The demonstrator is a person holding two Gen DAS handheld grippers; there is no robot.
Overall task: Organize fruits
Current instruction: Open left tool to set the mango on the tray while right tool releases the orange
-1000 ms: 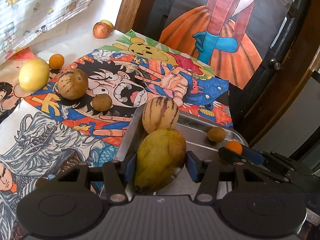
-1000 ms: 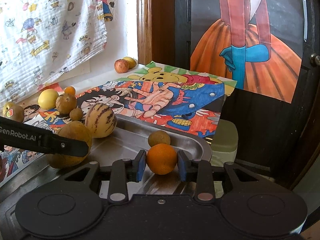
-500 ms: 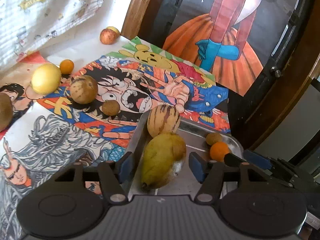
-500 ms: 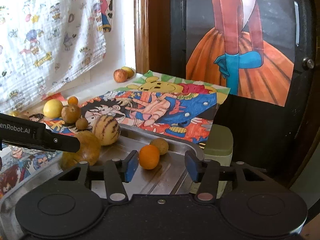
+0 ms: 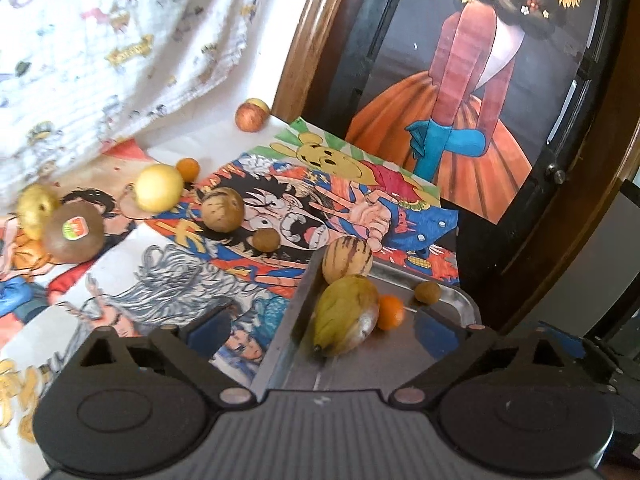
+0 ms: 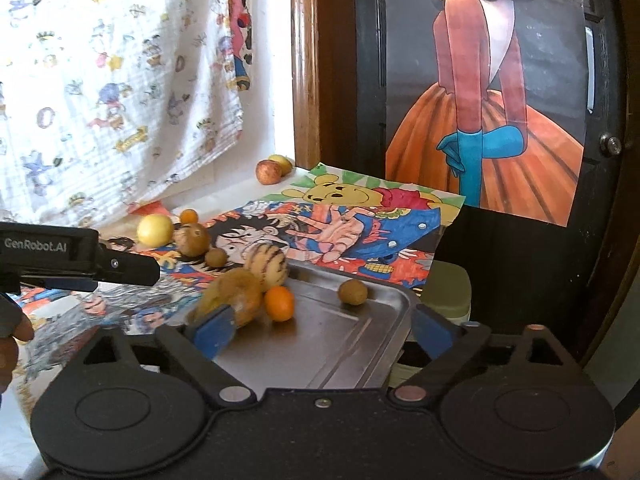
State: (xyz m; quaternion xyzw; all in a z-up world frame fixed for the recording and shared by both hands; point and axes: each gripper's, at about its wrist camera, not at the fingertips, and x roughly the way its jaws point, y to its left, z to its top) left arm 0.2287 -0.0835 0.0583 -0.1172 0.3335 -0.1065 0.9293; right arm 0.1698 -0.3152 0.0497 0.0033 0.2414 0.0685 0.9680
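A metal tray (image 5: 466, 300) (image 6: 384, 300) holds a yellow-green mango (image 5: 346, 314) (image 6: 236, 294), a striped melon (image 5: 347, 259) (image 6: 267, 266), a small orange (image 5: 391, 312) (image 6: 280, 303) and a small brown fruit (image 5: 428, 292) (image 6: 353, 291). My left gripper (image 5: 320, 330) is opening wide and stands back from the mango, touching nothing. My right gripper (image 6: 310, 326) is opening too, clear of the orange, which rests against the mango. The left gripper's arm (image 6: 80, 260) shows at the left of the right wrist view.
On the cartoon posters left of the tray lie a yellow round fruit (image 5: 159, 187), a tan fruit (image 5: 222, 209), a small brown fruit (image 5: 266, 239), a tiny orange (image 5: 188, 168), a stickered kiwi (image 5: 74, 232) and a yellow pear (image 5: 36, 206). An apple (image 5: 249, 117) sits by the wooden frame.
Both grippers let go: the left released the mango, the right released the orange. Both drew back and up. The orange rolled left against the mango.
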